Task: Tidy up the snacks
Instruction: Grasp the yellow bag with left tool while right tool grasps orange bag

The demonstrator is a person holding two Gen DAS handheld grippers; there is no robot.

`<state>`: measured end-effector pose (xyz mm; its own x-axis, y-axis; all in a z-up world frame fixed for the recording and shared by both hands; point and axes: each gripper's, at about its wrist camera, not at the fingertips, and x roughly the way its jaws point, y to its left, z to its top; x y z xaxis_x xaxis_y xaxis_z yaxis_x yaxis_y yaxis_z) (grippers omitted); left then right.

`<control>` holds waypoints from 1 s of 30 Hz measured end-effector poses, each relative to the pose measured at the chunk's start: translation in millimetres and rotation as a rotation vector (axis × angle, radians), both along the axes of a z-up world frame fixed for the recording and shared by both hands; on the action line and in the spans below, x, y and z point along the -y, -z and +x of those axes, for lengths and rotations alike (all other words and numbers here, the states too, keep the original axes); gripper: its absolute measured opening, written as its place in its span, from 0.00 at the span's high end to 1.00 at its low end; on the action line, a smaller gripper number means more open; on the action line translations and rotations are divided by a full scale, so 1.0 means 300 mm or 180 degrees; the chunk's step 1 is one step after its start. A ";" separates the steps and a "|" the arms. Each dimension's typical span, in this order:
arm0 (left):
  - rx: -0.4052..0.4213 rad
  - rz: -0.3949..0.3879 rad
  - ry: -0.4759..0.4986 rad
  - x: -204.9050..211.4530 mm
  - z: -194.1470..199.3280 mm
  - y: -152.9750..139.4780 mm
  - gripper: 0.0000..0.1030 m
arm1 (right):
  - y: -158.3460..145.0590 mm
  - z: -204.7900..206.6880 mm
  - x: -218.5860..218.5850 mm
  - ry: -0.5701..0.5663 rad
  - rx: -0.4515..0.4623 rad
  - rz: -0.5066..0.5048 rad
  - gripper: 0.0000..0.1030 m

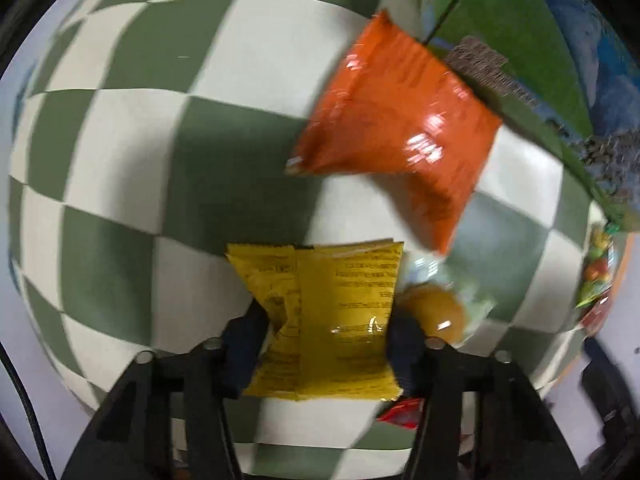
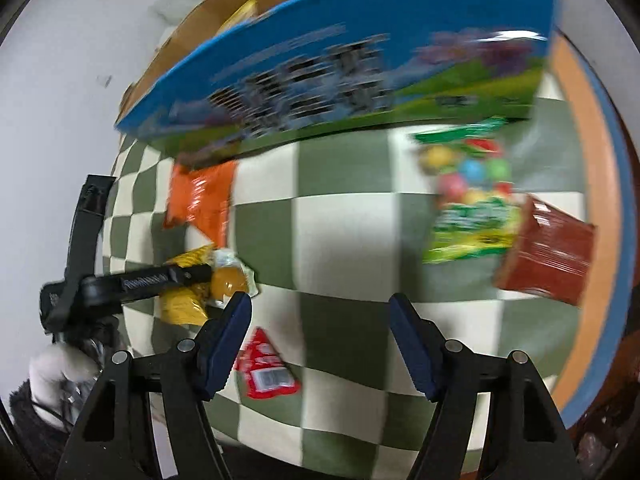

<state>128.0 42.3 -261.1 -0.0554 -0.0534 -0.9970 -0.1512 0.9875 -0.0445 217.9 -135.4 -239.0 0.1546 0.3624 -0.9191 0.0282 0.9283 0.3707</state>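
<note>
A: What has the left gripper got?

B: Its jaws are clamped on a yellow snack packet, one blue pad on each side of it. The packet's back, with small print, faces the camera. In the right wrist view the same yellow packet sits near the left edge of the checkered cloth, with the left gripper reaching in from that side.

A: And the right gripper?

B: Its jaws stand wide apart with nothing between them, above the near middle of the cloth.

A: What lies around the yellow packet?

B: Just beside it, on its right in the left wrist view, is a clear wrapper with a round orange-brown piece inside. A small red packet lies on the cloth near the right gripper's left finger. An orange bag lies further in, its far corner under the edge of the big blue and green box.

A: The box?

B: It stands along the far edge of the cloth, and a brown cardboard box shows behind it. Toward the cloth's right edge lie a green bag printed with coloured balls and a dark red packet, touching or overlapping; motion blur hides which.
</note>
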 end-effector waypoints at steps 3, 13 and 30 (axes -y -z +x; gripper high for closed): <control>0.0164 0.0215 -0.0090 -0.074 -0.052 -0.030 0.53 | 0.000 0.036 -0.113 -0.0267 0.0120 0.0003 0.28; 0.0316 0.0140 -0.0842 -0.290 -0.187 -0.048 0.53 | 0.130 0.304 -0.450 -0.0567 0.0308 0.0142 0.28; 0.0439 -0.0001 -0.1025 -0.364 -0.214 -0.049 0.53 | 0.151 0.330 -0.789 -0.1575 -0.0067 -0.0327 0.20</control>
<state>63.7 151.5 -246.4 0.0994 -0.0467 -0.9940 -0.4475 0.8901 -0.0866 317.0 101.2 -284.2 -0.0318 0.2950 -0.9550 -0.4180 0.8640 0.2808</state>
